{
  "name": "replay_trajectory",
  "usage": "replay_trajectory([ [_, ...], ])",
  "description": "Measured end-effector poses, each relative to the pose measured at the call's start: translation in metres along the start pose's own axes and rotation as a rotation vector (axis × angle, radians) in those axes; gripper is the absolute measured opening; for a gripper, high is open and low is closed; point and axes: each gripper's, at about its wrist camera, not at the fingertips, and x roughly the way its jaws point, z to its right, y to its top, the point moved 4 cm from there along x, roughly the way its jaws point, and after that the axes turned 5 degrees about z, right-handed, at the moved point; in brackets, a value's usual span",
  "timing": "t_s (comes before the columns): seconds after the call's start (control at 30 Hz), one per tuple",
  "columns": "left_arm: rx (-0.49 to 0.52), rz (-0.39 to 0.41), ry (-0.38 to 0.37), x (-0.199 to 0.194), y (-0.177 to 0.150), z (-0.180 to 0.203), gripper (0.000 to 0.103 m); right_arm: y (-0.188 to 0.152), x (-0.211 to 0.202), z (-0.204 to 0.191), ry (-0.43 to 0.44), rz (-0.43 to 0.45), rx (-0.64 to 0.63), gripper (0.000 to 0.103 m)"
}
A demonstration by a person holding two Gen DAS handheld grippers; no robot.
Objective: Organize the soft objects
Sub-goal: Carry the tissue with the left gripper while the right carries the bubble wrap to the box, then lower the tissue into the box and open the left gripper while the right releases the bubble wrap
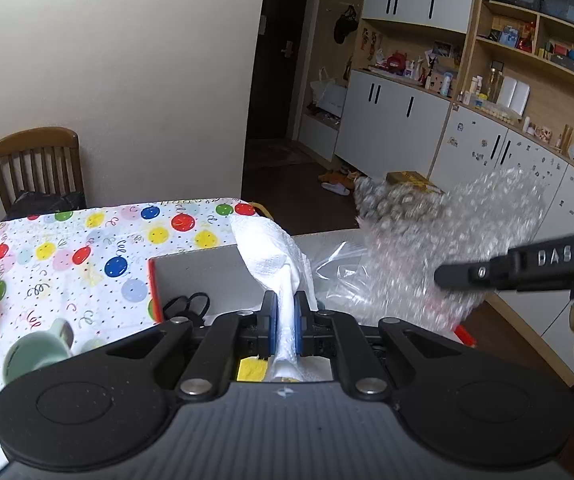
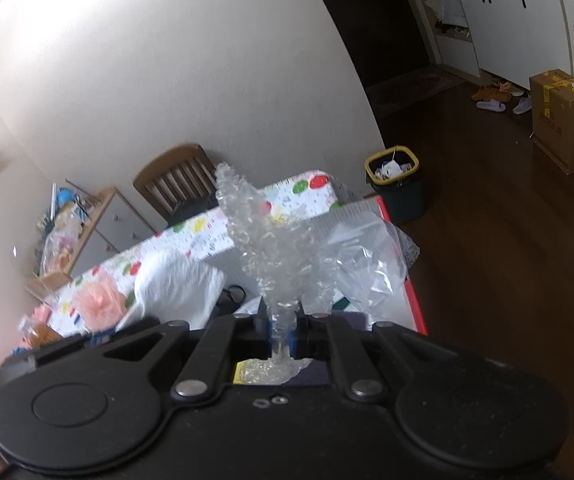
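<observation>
- Left gripper (image 1: 286, 322), closest in its own view, is clamped on a white paper towel (image 1: 271, 256); the towel stands up betw. the blue pads, pinched low so the rest stays free.
- Right gripper (image 2: 283, 334) is clenched on a wad of bubble wrap (image 2: 275, 248), bunched at the pinch, fanning out above.
- Both loads hang over the grey bin (image 1: 207, 272) w/ red rim at the table edge – prob. the drop spot.
- A clear plastic bag (image 2: 363, 256) is already draped there; a pink pouf (image 2: 95, 300) waits on the balloon-print cloth (image 1: 87, 248).
</observation>
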Motion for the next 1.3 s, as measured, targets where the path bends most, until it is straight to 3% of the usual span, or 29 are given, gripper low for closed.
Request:
replay_trajectory([
  [0.63,-0.045,-0.12,0.061,0.058,-0.027,-0.014,0.008,-0.019,0.055,0.005,-0.095,-0.159,-0.213,0.007],
  [0.8,-0.033,-0.158,0.082,0.066,-0.034,-0.017,0.008,-0.023,0.058,0.0,-0.12,-0.167,-0.295,0.007],
  [1.3,0.016,-0.211,0.099,0.07,-0.042,-0.015,0.009,-0.019,0.056,0.005,-0.123,-0.171,-0.325,0.017],
])
